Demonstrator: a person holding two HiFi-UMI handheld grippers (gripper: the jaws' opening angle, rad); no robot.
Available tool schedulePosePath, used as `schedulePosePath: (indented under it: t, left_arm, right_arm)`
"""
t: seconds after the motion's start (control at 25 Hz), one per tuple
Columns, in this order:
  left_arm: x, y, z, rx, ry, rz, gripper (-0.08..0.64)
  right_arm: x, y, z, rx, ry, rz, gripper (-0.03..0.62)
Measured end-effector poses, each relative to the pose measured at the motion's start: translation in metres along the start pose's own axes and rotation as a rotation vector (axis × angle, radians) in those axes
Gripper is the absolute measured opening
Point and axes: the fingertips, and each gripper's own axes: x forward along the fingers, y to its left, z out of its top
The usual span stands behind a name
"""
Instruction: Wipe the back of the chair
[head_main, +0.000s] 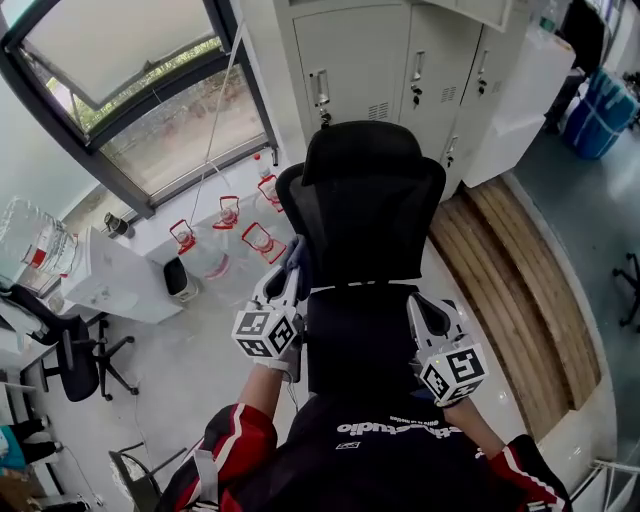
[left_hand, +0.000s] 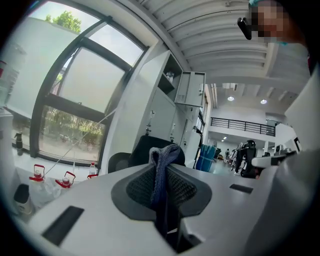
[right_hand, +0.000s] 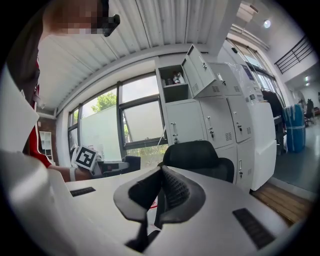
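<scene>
Two grippers sit low behind the chair, one either side of its back, and only one carries anything. On my left, the left gripper (head_main: 289, 283) is clamped on a blue-grey cloth (left_hand: 162, 170); a fold pokes up past the pads and the rest runs down between the jaws. In the head view that gripper lies close against the left edge of the backrest, though I cannot tell whether the cloth touches it.

Moving across, the black chair (head_main: 365, 215) stands in front of me with its back toward me, headrest (head_main: 366, 150) on top, grey lockers (head_main: 352, 62) beyond it. I judge the back panel a springy mesh that gives under pressure, and an office chair like this probably swivels or rolls if pushed. The cloth looks soft, limp and light, so my grip near the middle seems right: enough spare fabric leads the stroke.

On my right, the right gripper (right_hand: 160, 186) has its pads together with nothing visible between them. It rests near the backrest's right edge, where I could brace the frame during wiping.
</scene>
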Motion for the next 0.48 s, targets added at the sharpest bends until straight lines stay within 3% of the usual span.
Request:
schedulePosePath:
  t: [0.24, 0.48]
  left_arm:
    - [0.063, 0.066, -0.006, 0.024, -0.003, 0.057, 0.06]
    - [0.126, 0.149, -0.029, -0.051, -0.009, 0.177, 0.06]
  right_arm:
    - [0.043, -0.011, 0.001, -0.005, -0.007, -0.004, 0.014]
    - [0.058, -0.029, -0.01, 0.001, 0.019, -0.024, 0.014]
